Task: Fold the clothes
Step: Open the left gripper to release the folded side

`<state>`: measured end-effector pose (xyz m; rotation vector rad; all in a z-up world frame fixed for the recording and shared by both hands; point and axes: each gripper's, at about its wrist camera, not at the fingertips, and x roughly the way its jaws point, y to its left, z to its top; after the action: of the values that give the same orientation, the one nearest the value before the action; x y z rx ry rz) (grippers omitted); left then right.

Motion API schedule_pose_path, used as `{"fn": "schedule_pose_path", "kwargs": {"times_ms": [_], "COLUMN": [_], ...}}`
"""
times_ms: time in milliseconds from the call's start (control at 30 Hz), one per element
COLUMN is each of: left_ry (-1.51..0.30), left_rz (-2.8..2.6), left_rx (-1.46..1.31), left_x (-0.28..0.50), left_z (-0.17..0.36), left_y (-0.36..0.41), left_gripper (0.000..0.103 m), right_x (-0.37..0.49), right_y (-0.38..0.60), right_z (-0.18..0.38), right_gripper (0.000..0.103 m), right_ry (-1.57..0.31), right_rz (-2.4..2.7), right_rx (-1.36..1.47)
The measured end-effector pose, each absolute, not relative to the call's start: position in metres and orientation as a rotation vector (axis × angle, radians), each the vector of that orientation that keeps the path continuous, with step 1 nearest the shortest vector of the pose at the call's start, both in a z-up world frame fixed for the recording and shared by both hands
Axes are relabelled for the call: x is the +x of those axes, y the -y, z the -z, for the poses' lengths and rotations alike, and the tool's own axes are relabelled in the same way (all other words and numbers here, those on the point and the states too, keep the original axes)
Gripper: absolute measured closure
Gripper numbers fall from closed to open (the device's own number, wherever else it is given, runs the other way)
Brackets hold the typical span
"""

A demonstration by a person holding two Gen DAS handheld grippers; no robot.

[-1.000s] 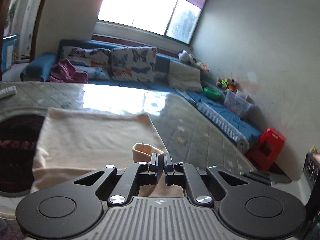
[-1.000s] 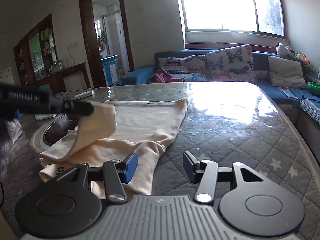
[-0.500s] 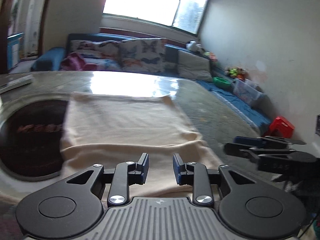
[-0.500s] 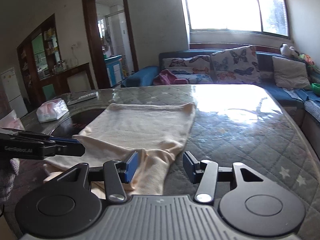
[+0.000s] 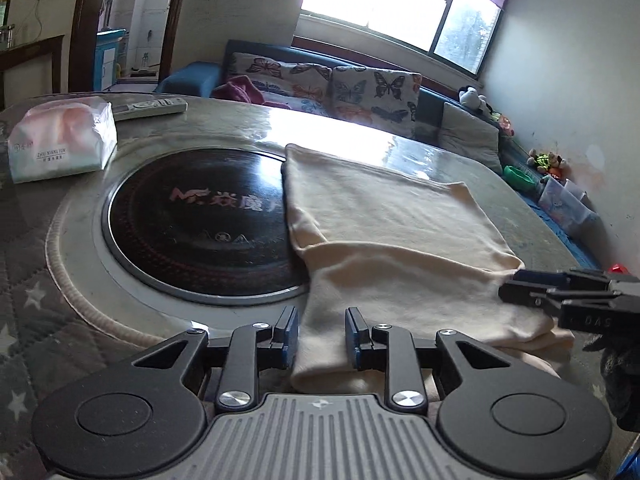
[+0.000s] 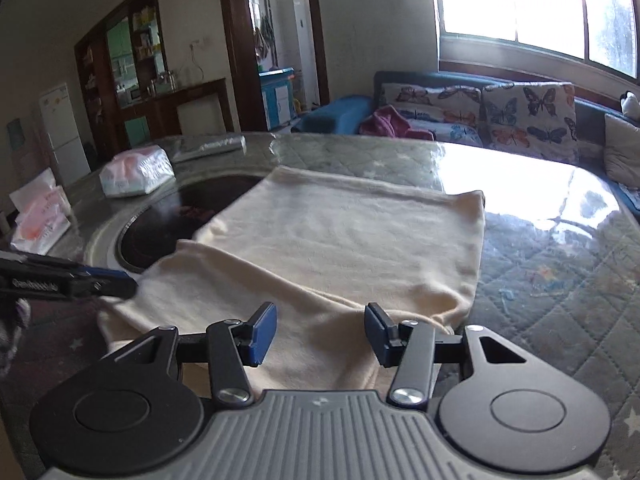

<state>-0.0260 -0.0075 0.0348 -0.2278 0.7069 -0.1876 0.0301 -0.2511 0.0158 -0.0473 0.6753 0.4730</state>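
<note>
While the cream garment (image 5: 392,240) lies on the tabletop (image 5: 72,300) with its near part folded over the rest, the left wrist view shows the left gripper (image 5: 322,338) low over the near left corner, its fingers having just parted from a clench and now standing apart with cloth between them but not pinched. The garment's left edge overlaps the dark round plate (image 5: 200,228) set in the tabletop, and a tissue pack (image 5: 60,144) and a remote (image 5: 150,107) sit well off to the left. In the right wrist view the right gripper (image 6: 320,334) hovers over the near right part, fingers spread wide and grasping nothing. I judge one fold is laid; the next needs both pairs of fingers on fresh corners. Bare quilted surface to the right leaves ample room.
</note>
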Motion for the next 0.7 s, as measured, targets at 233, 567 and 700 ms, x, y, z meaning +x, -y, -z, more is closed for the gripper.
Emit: {"fn": "schedule_pose_path", "kwargs": {"times_ms": [233, 567, 700], "left_ry": [-0.669, -0.725, -0.706], "left_rz": [0.321, 0.299, 0.314], "left_rx": [-0.200, -0.176, -0.145], "left_x": [0.003, 0.035, 0.023], "left_z": [-0.050, -0.027, -0.035], "left_y": [0.033, 0.038, 0.040], "left_gripper": [0.079, 0.078, 0.079], "right_x": [0.029, 0.035, 0.021], "right_y": [0.252, 0.253, 0.249], "right_z": [-0.022, -0.018, -0.025], "right_gripper": [0.055, 0.056, 0.056], "right_ry": [-0.661, -0.679, -0.648], "right_rz": [-0.469, -0.447, -0.471], "right_rx": [-0.078, -0.095, -0.153]}}
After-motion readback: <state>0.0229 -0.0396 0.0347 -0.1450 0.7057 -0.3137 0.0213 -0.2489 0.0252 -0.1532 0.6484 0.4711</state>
